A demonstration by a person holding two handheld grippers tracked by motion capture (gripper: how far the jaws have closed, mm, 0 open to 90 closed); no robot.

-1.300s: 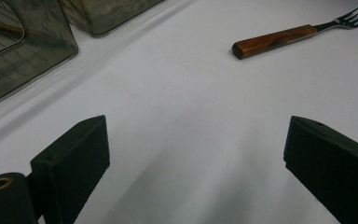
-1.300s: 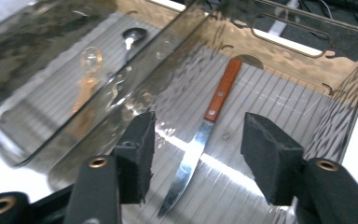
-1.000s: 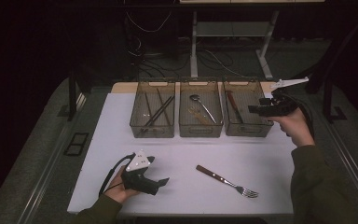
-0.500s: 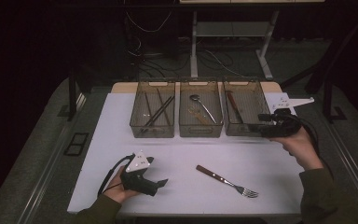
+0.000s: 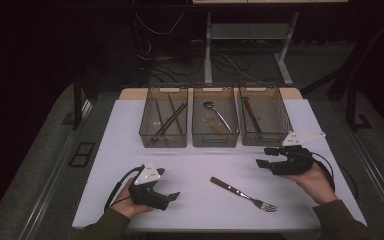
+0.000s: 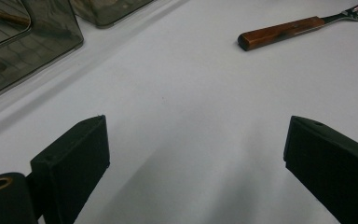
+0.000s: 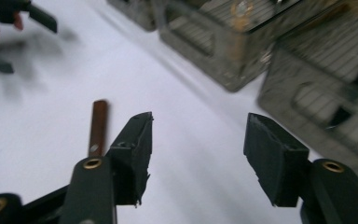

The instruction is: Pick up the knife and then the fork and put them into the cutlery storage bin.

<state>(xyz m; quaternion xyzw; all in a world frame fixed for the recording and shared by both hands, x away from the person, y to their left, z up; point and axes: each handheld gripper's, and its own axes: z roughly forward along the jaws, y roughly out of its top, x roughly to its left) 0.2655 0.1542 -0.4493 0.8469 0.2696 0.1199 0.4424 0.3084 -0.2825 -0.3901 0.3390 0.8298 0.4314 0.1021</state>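
We see a white table [image 5: 110, 150] under dim light, and on it, in a row along the far edge, three smoky clear bins. The left bin [image 5: 163, 140] holds long dark sticks, the middle bin [image 5: 215, 140] a spoon [image 5: 215, 111] and something pale beside it, and the right bin [image 5: 265, 137] a dark-handled piece lying lengthwise.

Next in size come the two hand-held tools. The left gripper [image 5: 172, 197] rests near the front edge toward the left corner, held in the person's left hand [image 5: 130, 200], its jaws pointing along the table toward the right. In the left gripper view its jaws stand wide apart with bare table between them; it grips nothing.

The right gripper [image 5: 262, 156] hangs low just in front of the right bin, held in the right hand [image 5: 312, 180], jaws pointing left. Its jaws have just been closing and now stand partly open, with nothing between them; in the right gripper view we see bare table in the gap.

Smallest is the fork [image 5: 243, 193], with a brown wooden handle. It lies flat near the front edge, about midway between the two grippers, handle toward the bins and tines toward the front right. Neither gripper touches it. In the right gripper view the handle end [image 7: 98, 126] shows just beyond the left-hand jaw.
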